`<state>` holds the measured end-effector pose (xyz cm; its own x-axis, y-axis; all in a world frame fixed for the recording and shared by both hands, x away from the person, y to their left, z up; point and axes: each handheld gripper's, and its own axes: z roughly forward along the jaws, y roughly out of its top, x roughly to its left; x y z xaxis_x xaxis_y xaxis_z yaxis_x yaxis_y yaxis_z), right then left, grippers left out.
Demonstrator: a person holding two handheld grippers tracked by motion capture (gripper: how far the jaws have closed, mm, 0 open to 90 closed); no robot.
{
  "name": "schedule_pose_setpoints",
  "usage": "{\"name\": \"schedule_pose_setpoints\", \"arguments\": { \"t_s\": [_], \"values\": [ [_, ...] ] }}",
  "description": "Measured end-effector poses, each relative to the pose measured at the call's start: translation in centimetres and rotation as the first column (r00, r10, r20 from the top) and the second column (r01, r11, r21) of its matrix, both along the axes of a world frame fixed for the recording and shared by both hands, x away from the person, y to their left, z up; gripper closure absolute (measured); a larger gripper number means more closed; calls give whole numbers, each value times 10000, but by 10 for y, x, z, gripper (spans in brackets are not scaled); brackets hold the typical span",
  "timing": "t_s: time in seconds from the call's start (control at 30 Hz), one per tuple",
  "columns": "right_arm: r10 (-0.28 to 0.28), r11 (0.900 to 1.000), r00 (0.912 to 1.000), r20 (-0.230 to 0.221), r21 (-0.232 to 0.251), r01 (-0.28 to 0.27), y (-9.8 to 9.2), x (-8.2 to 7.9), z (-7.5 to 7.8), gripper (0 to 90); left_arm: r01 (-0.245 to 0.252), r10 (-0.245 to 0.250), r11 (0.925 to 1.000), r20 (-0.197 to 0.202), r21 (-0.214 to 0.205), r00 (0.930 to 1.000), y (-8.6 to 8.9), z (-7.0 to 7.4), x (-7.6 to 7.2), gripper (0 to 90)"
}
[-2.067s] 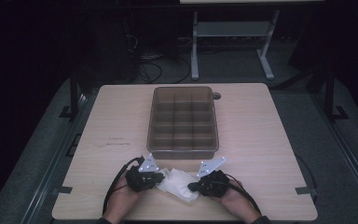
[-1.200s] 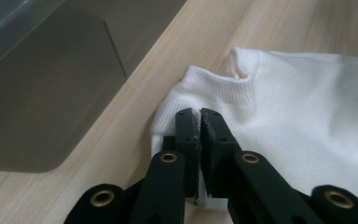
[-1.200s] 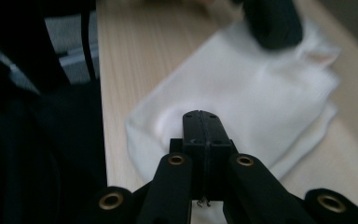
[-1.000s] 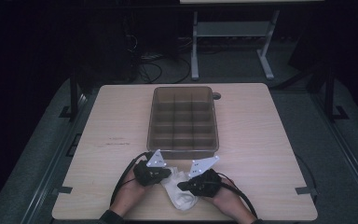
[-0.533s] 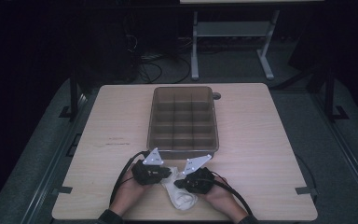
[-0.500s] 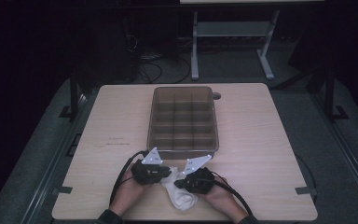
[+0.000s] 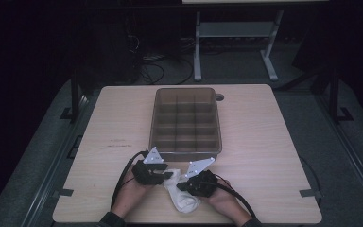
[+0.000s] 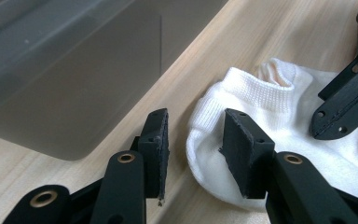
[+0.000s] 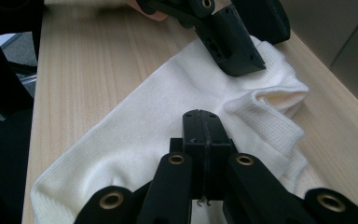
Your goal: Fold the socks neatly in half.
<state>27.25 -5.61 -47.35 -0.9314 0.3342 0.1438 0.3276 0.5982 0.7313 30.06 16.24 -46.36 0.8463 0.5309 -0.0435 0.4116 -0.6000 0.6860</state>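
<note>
Two hand-held grippers meet over a white sock lying flat at the table's near edge. The right gripper has its jaws pressed together, apparently pinching the sock's fabric near the cuff. The left gripper has just been opening; its jaws now stand partly apart, straddling the cuff's edge without pressing it, so that side looks released. Beyond them sits an empty divided plastic bin.
</note>
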Motion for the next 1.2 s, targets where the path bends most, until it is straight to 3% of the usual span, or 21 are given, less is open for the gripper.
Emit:
{"name": "schedule_pose_setpoints", "arguments": {
  "t_s": [0.17,0.4,0.53,0.63,0.87,1.03,1.2],
  "values": [
    [-28,10000,10000,-24,50,28,0,0,0,900,-6,3,9999,-233,-145,9997,0,-1,0,647],
    [-41,10000,10000,-13,30,41,0,0,0,900,209,-239,9988,-699,-433,9973,1,-1,2,805],
    [-26,10000,10000,-30,23,26,0,0,0,900,270,-292,9989,-577,-376,9979,0,0,1,874],
    [-43,10000,10000,-66,29,44,0,0,0,900,277,-314,9984,-735,-502,9968,4,2,3,884],
    [-136,9999,9997,-181,37,137,1,0,0,900,303,-409,9909,-782,-1315,9961,11,18,3,886],
    [-144,9999,9997,-192,13,144,1,1,0,900,399,-514,9881,-741,-1486,9959,11,24,0,886],
    [-135,9999,9999,-67,-76,135,2,1,0,900,471,-664,9768,-864,-2087,9940,11,31,-3,887]
  ]
}}
